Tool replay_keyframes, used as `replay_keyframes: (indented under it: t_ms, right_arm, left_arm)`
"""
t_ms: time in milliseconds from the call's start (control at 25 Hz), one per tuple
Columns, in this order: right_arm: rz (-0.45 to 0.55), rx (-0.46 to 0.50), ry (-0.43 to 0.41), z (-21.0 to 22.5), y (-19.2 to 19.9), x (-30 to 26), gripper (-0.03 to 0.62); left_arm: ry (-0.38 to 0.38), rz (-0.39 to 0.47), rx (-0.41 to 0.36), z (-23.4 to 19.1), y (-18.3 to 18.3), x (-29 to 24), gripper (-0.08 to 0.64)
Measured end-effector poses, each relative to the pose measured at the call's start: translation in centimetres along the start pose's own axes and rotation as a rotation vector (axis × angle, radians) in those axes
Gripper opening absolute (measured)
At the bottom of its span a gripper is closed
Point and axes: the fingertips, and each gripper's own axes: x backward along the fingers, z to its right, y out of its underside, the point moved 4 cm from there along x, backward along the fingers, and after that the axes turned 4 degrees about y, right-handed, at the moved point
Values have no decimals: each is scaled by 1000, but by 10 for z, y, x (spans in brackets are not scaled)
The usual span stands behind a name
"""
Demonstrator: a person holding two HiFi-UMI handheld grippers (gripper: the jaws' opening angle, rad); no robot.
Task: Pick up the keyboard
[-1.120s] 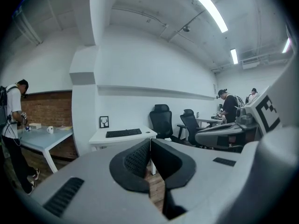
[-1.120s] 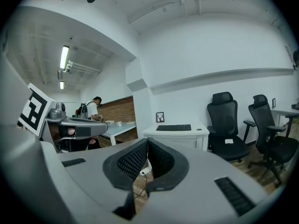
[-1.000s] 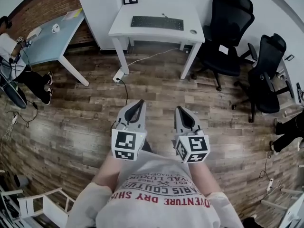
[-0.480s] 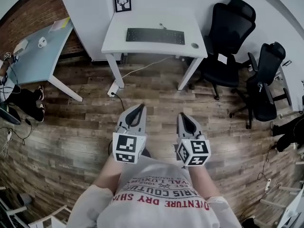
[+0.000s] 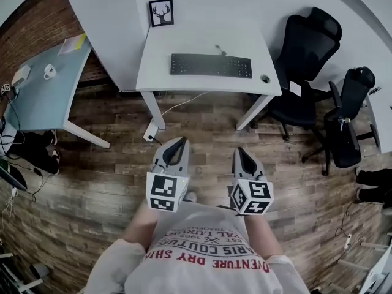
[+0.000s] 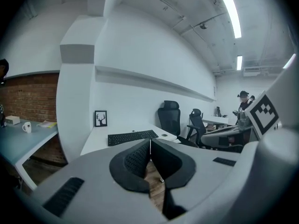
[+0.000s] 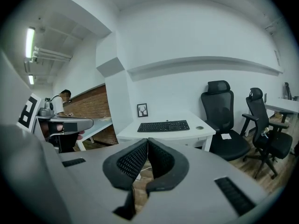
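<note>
A black keyboard [image 5: 211, 65] lies flat on a white desk [image 5: 160, 54], well ahead of both grippers; it also shows as the keyboard [image 6: 132, 137] in the left gripper view and the keyboard [image 7: 163, 125] in the right gripper view. My left gripper [image 5: 181, 141] is shut and holds nothing, out over the wooden floor short of the desk. My right gripper [image 5: 238, 151] is beside it, also shut and empty. Both point toward the desk.
A framed deer picture [image 5: 161, 11] stands at the desk's back left, and a small round object [image 5: 264, 78] lies right of the keyboard. Two black office chairs [image 5: 306, 48] stand right of the desk. A pale blue table [image 5: 43, 97] is at left. A cable [image 5: 165, 110] runs across the floor.
The desk and keyboard have grown larger and nearer in the head view as I moved toward them. Both grippers stayed shut and kept their places in front of me.
</note>
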Motion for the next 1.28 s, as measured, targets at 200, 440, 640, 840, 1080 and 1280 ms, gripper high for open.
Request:
replay_keyframes:
  t_ms: [200, 440, 640, 840, 1080, 1280]
  right_arm:
    - [-17, -18, 3, 1, -9, -33, 26]
    - [-26, -32, 10, 29, -16, -77, 26]
    - [-17, -93, -38, 63, -34, -130, 26]
    - [-55, -70, -56, 106, -56, -195, 26]
    - [-71, -32, -99, 156, -91, -269, 26]
    - [-73, -28, -147, 198, -116, -324, 26]
  left_arm:
    - [-5, -37, 44, -28, 4, -24, 26]
    - [-22, -58, 51, -43, 1, -70, 26]
    - [-50, -42, 43, -53, -12, -120, 26]
    - [-114, -48, 58, -69, -29, -183, 26]
    - [-175, -65, 90, -87, -49, -261, 26]
    - [-225, -80, 103, -100, -62, -322, 26]
